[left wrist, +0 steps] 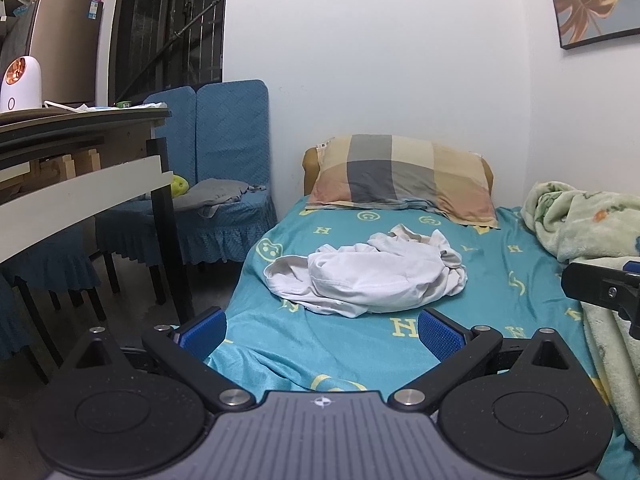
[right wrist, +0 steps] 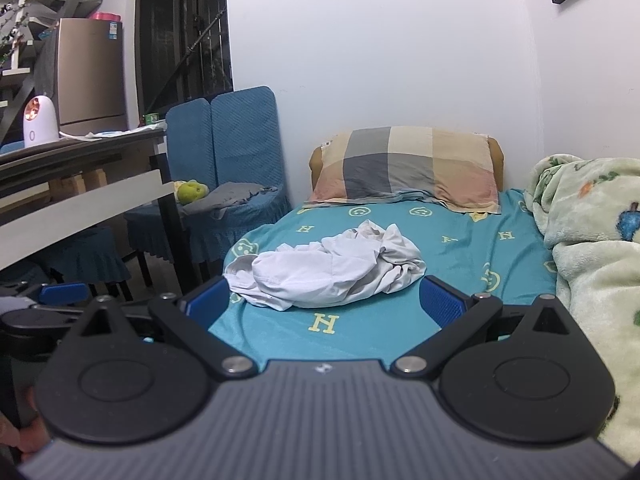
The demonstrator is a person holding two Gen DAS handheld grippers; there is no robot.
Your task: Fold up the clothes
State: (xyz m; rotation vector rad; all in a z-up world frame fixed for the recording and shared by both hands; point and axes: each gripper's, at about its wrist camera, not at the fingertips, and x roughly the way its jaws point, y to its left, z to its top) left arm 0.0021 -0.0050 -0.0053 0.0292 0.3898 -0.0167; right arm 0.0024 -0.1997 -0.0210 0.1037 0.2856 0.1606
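Observation:
A crumpled white garment (left wrist: 372, 274) (right wrist: 332, 270) lies in a heap in the middle of a bed with a teal sheet (left wrist: 320, 348) (right wrist: 460, 248). My left gripper (left wrist: 322, 330) hovers over the bed's near end, short of the heap, jaws wide open with nothing between them. My right gripper (right wrist: 324, 300) is also open and empty, its blue pads (right wrist: 438, 300) on either side of the garment's near edge in the view, not touching it. The right gripper's side shows at the left wrist view's right edge (left wrist: 604, 292); the left gripper shows at the right wrist view's left edge (right wrist: 44, 304).
A plaid pillow (left wrist: 404, 178) (right wrist: 408, 168) leans at the head of the bed by the white wall. A pale fleece blanket (left wrist: 592, 224) (right wrist: 592, 240) is bunched along the right side. Left of the bed stand blue-covered chairs (left wrist: 224, 184) and a dark table (left wrist: 80, 152).

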